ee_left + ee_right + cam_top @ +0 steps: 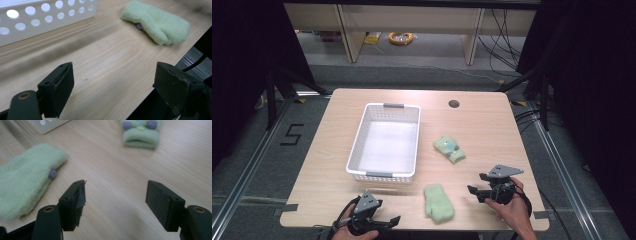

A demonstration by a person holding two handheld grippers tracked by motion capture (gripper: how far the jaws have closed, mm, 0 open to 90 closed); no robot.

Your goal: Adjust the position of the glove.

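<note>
I see a pale wooden table (482, 125) on grey floor (422, 60); a white perforated plastic basket (384, 142) sits far-left, and my left gripper (387, 221) and right gripper (477, 191) both gape wide, empty.

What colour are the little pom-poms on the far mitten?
Purple, on the pale green mitten; clearest in the right gripper view.

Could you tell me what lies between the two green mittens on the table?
Nothing: in the high view, only bare wood of the table separates the near mitten from the far mitten.
</note>
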